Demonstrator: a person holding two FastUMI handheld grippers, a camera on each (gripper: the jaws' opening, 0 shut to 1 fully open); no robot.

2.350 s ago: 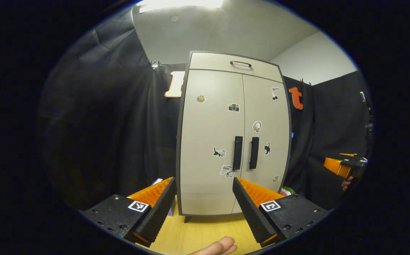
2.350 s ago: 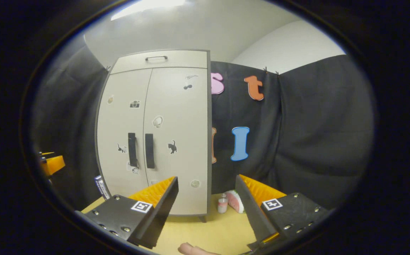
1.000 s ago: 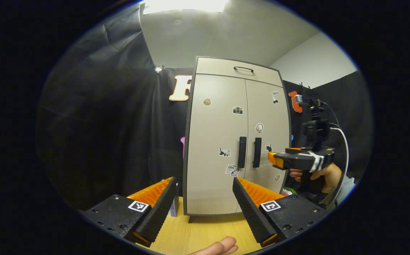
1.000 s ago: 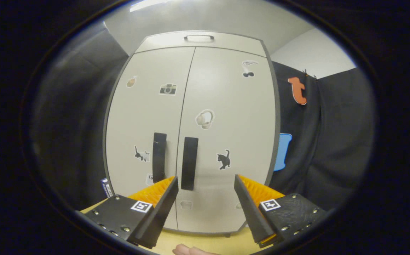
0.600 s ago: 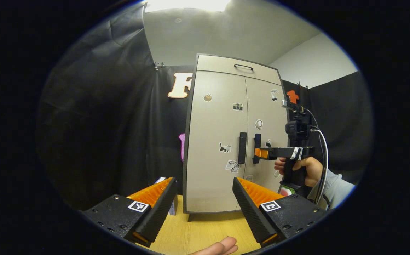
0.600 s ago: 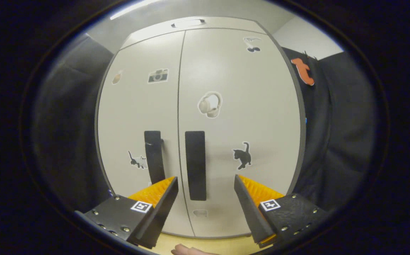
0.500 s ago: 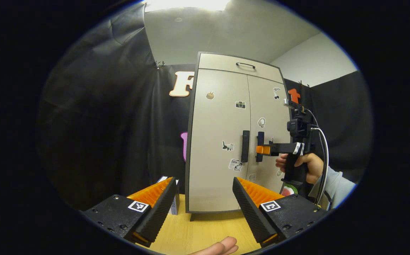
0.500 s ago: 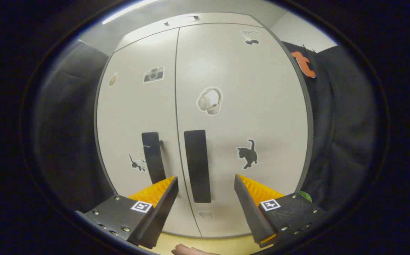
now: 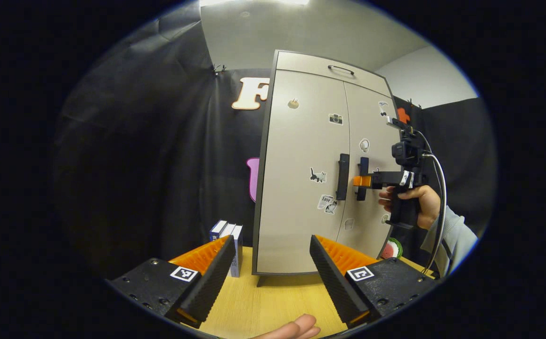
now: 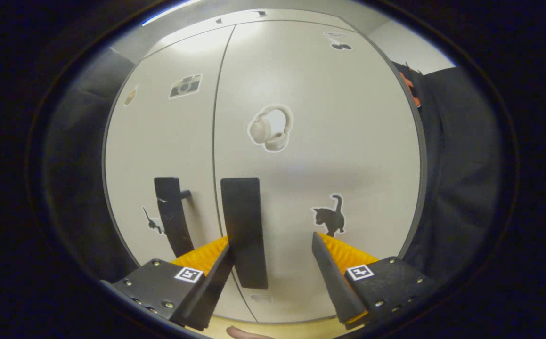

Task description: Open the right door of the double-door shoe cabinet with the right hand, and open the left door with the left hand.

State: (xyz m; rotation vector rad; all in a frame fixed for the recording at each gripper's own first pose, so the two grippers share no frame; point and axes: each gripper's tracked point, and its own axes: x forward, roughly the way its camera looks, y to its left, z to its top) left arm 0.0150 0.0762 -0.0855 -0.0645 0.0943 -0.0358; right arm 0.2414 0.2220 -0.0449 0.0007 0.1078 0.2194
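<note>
Beige shoe cabinet (image 9: 301, 188) stands on the wooden worktop (image 9: 273, 301), both doors closed. In the left gripper view, the left gripper (image 9: 270, 268) hangs spread wide, well short of the cabinet; a hand (image 9: 419, 202) holds the right gripper (image 9: 358, 181) at the handles. In the right gripper view, the right gripper (image 10: 273, 263) is spread wide, with the right door handle (image 10: 243, 230) between its fingers, unclamped; the left door handle (image 10: 173, 214) stands beside.

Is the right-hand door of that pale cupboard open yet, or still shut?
Shut. The beige right door lies flush with the left door, only a thin seam between. The open right tongs straddle its black handle.
</note>
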